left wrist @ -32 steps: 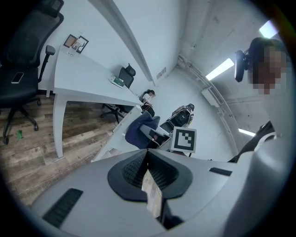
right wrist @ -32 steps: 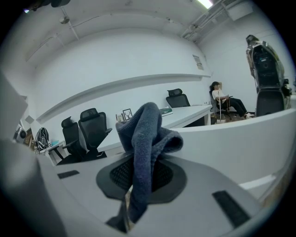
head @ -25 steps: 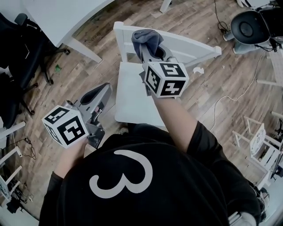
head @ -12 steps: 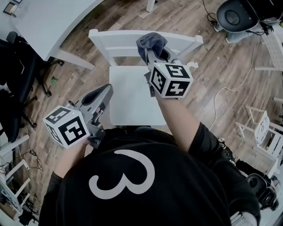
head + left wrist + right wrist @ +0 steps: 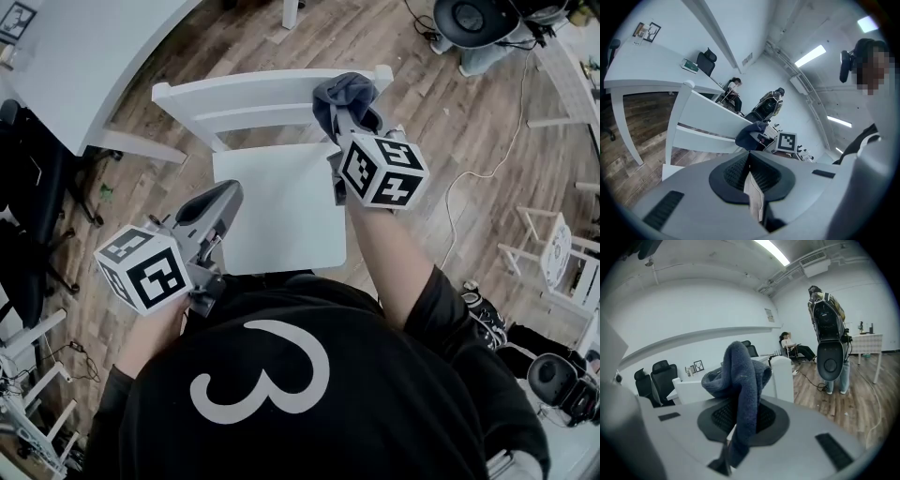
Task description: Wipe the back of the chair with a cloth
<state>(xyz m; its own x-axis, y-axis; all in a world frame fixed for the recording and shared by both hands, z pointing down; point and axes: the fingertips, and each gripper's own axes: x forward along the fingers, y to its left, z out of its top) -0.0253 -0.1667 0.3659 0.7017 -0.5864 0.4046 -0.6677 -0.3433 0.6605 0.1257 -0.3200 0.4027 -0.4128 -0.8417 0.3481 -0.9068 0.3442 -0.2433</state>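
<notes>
Over the last second the right gripper (image 5: 350,112) has carried the cloth (image 5: 339,93) along the rail (image 5: 246,94) at the top of the chair's back, from near its left end to close by its right end. The left gripper (image 5: 218,198) has kept its place at the seat's left edge.

The right gripper's jaws are clamped on the dark blue cloth. In the right gripper view a fold runs down between the pads, and the rest bunches up over the jaw tips and hides them. In the head view the bunch lies against the top of the rail, directly ahead of this gripper, with the rail's right post just beyond it to the right. The white seat (image 5: 281,211) lies below and behind this gripper, toward the person.

The left gripper's jaws are pressed together with nothing between them. It is held low and well apart from the cloth, pointing toward the chair back. In the left gripper view the rail and the slat beneath it stand ahead and to the left, and the cloth and the right gripper's marker cube (image 5: 786,142) show straight ahead over the jaw tips. A white table (image 5: 84,56) stands farther off to this gripper's left, on the wood floor (image 5: 159,183).
</notes>
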